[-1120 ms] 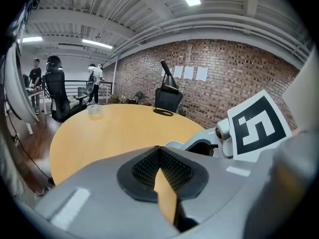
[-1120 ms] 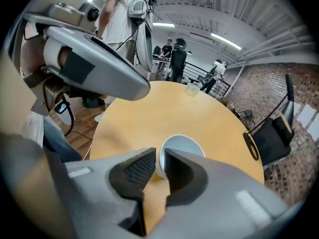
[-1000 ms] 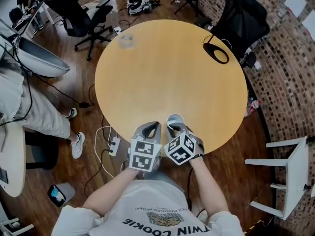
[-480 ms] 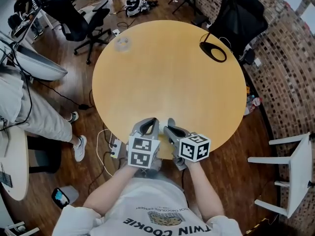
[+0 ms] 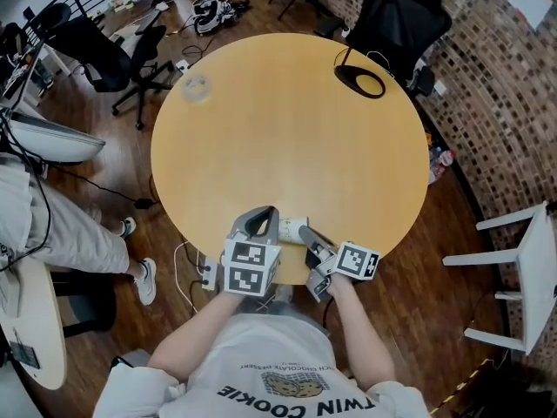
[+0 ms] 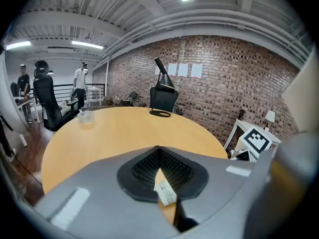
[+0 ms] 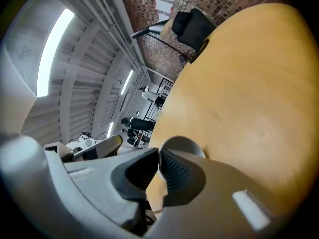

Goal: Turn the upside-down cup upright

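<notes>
Task is sitting about midway. The cup [image 5: 291,228] is lying roughly on its side, not upright yet, right at the tips of the right gripper [image 5: 305,232] and over the near edge of the desk [image 5: 287,129]. Cannot tell if it is resting on the desk or lifted.

The right gripper view is showing that gripper's fingers squeezed to a thin slit, with the cup's round grey end [image 7: 183,146] poking out just past the tips. Judging from that, they are pinching the cup's edge. The left gripper [image 5: 264,216] is hanging just beside the cup, across from the right fingers. Its fingers are meeting at the tips and carrying nothing.

Remaining: finishing the roll so the mouth is facing up, setting the cup down, letting go.

Versus a second ago: the cup was standing with a round end up just ahead of the right fingers, and now it is tipping sideways. The right gripper's marker cube is now turned onto its side, so the wrist is rolling through roughly a quarter turn. The left gripper is barely shifting.
</notes>
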The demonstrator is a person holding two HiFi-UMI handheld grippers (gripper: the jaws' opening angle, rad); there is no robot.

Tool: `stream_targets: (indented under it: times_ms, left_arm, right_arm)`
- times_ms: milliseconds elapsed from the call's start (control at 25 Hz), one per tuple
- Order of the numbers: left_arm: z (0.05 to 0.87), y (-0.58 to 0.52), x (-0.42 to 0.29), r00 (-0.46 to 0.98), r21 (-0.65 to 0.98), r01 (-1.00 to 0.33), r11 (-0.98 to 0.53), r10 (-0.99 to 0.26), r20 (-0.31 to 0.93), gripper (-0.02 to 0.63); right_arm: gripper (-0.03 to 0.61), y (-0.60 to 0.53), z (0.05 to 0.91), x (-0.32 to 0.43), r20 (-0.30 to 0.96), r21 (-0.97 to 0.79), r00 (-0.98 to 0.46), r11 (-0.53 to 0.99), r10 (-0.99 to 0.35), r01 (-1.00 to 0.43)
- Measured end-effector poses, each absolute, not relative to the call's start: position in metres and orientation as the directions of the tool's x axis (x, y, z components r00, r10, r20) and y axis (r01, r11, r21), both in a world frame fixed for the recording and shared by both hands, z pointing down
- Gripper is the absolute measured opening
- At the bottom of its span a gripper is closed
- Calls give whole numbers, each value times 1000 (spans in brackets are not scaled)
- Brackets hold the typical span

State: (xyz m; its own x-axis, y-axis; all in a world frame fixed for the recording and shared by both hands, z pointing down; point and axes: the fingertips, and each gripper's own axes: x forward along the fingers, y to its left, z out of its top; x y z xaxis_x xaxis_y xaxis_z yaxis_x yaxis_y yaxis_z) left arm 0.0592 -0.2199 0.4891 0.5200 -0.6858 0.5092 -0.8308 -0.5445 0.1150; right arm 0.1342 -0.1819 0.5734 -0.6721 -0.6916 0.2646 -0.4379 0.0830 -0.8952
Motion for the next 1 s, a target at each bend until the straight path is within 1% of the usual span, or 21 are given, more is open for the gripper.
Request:
stream_targets:
  times_ms: [120, 200, 400, 440, 760, 840, 880, 1000]
  left_arm:
    - [489, -225, 56, 542, 117, -814, -569, -670, 507, 3]
    - [490, -227, 54, 552, 121, -806, -579, -663, 505, 3]
    - [488, -235, 56, 574, 136, -793, -594, -651, 497, 3]
    - [488, -236, 56, 577, 137, -790, -597, -650, 495, 3]
    - [490, -239, 50, 579, 146, -791, -594, -652, 488, 3]
    - [490, -239, 47, 577, 149, -795, -589, -655, 488, 3]
    - [490, -239, 45, 575, 150, -796, -586, -657, 488, 3]
    - [491, -240, 40, 570, 154, -802, -577, -663, 485, 3]
  right_arm:
    - [25, -181, 578, 136, 272, -908, -641, 29, -718, -418]
    - [29, -181, 580, 136, 281, -904, -623, 17, -730, -428]
    - [89, -179, 580, 135, 284, -904, -616, 10, -734, -428]
    - [92, -178, 581, 135, 292, -902, -616, 4, -732, -432]
    - [95, -178, 580, 142, 368, -812, -602, 70, -709, -580]
    - [98, -177, 578, 146, 403, -762, -594, 105, -697, -640]
    - [120, -176, 576, 147, 432, -717, -589, 137, -683, -683]
    - [160, -177, 570, 145, 552, -488, -558, 303, -619, -819]
